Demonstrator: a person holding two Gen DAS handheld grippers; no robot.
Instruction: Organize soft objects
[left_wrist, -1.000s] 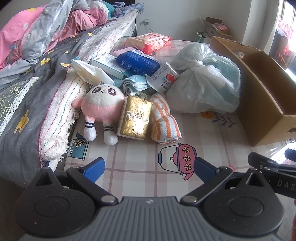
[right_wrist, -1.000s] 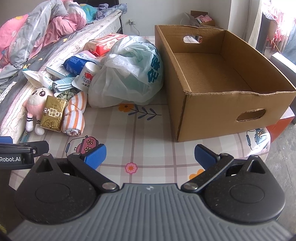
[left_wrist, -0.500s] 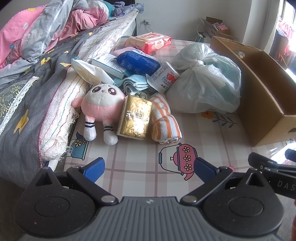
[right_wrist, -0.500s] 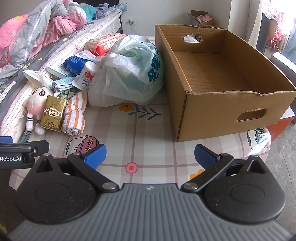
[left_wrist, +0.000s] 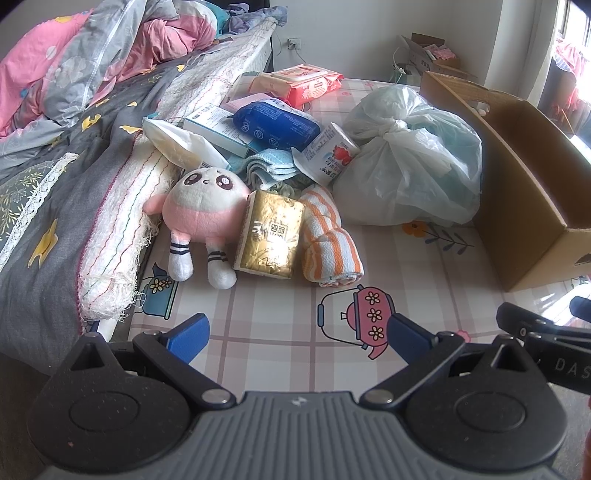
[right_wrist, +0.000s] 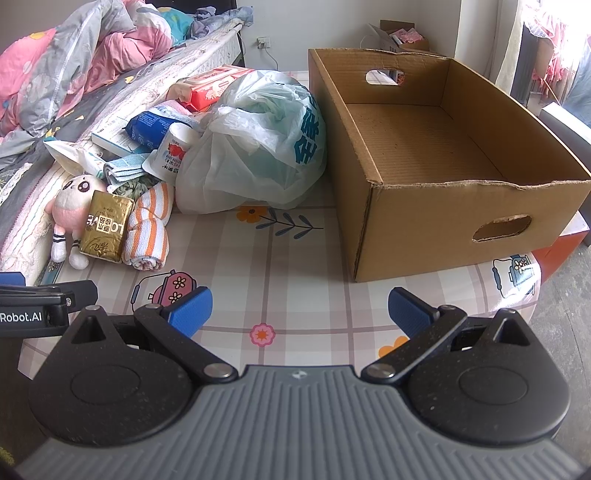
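Hovering grippers: left gripper (left_wrist: 297, 334) and right gripper (right_wrist: 300, 308) sit low in their frames, above the patterned cloth (right_wrist: 295, 258).
Left fingers: blue pads (left_wrist: 186, 336) spread wide, nothing between them.
Right fingers: blue pads (right_wrist: 192, 306) likewise spread wide and empty.
Nearest soft objects: in the left wrist view, centre of frame, a pink plush toy (left_wrist: 203, 214), a gold tissue pack (left_wrist: 271, 234) and a rolled orange-striped towel (left_wrist: 328, 240) lie side by side, touching.
Behind them: a folded light-blue cloth (left_wrist: 267, 166), a small white pack with a red print (left_wrist: 327, 157), a blue wipes pack (left_wrist: 275, 123) and a pink wipes pack (left_wrist: 303, 83), piled toward the upper centre.
Tied plastic bag (right_wrist: 258, 147): centre of the right wrist view, between the pile and the box.
Cardboard box (right_wrist: 461, 218): right half of that frame, open-topped, interior bare, just beside the bag.
Bed (left_wrist: 55, 166): left edge, grey sheet with rumpled pink and grey bedding (left_wrist: 92, 55) at upper left.
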